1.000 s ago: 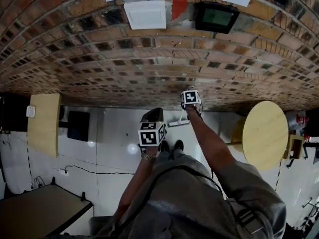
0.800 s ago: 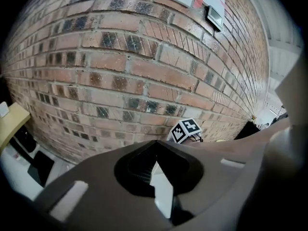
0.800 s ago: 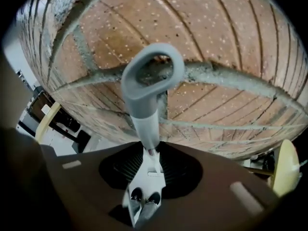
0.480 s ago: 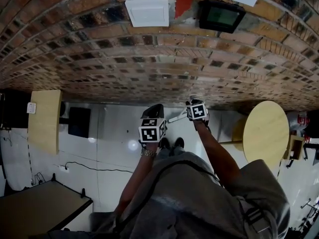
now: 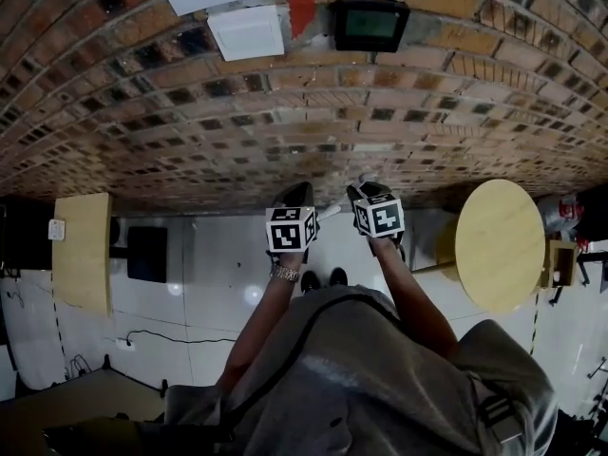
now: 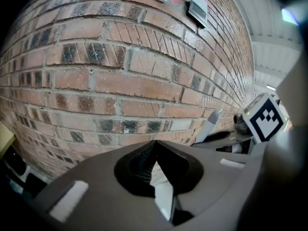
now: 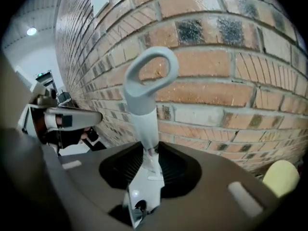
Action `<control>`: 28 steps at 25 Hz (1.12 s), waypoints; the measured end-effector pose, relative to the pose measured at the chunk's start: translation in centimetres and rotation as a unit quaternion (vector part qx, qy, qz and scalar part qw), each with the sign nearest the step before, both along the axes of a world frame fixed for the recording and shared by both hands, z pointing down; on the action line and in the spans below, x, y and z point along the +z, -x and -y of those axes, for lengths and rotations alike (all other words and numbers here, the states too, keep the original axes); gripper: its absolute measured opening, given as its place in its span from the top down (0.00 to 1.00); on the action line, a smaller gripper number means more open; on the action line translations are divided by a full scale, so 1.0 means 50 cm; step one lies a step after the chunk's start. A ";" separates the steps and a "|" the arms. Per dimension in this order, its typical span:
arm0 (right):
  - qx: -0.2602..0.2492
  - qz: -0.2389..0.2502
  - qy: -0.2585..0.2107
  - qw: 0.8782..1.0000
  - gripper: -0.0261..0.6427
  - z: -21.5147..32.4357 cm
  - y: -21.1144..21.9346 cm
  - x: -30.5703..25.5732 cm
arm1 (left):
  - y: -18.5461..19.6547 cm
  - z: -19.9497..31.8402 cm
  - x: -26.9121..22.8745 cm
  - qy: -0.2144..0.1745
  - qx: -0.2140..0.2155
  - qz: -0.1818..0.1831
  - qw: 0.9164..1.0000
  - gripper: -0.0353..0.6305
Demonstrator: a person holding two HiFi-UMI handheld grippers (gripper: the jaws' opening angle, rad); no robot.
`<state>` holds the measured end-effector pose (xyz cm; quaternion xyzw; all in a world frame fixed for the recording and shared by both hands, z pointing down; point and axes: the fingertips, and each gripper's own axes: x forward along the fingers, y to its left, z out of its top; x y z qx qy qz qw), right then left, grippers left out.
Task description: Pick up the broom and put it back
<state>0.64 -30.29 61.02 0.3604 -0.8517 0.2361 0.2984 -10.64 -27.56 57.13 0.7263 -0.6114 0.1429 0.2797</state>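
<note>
Right gripper (image 7: pixel 147 150): my fingers clamp the broom handle (image 7: pixel 144 109) below its loop (image 7: pixel 137 88).
Axis: along the fingers — loop toward the brick wall (image 7: pixel 226 81).
Left gripper (image 6: pixel 154 150): fingers closed, empty, just beside.

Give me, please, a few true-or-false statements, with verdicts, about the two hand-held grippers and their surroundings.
1. The right hand-held gripper is shut on the grey plastic broom handle with a loop end. True.
2. The left hand-held gripper grips that handle too. False: its jaws are together with nothing between them.
3. The person faces a red-brown brick wall. True.
4. The round light wooden table stands on the person's left. False: it stands on the right, beside the wall.
5. A black screen is mounted on the wall. True.
</note>
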 end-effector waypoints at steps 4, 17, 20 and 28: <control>0.006 0.000 0.012 1.000 0.82 0.008 0.009 -0.017 | -0.012 0.008 -0.009 -0.003 0.006 0.014 1.000 0.94; -0.011 -0.011 0.022 1.000 0.81 -0.021 0.028 -0.014 | -0.003 0.003 -0.028 -0.008 -0.001 0.017 1.000 0.94; -0.013 -0.008 0.028 0.999 0.81 -0.028 0.033 -0.008 | -0.001 0.002 -0.025 -0.003 0.000 0.017 1.000 0.94; -0.014 -0.025 0.051 0.998 0.81 -0.043 0.020 0.052 | -0.008 -0.009 -0.013 0.004 0.002 0.013 1.000 0.94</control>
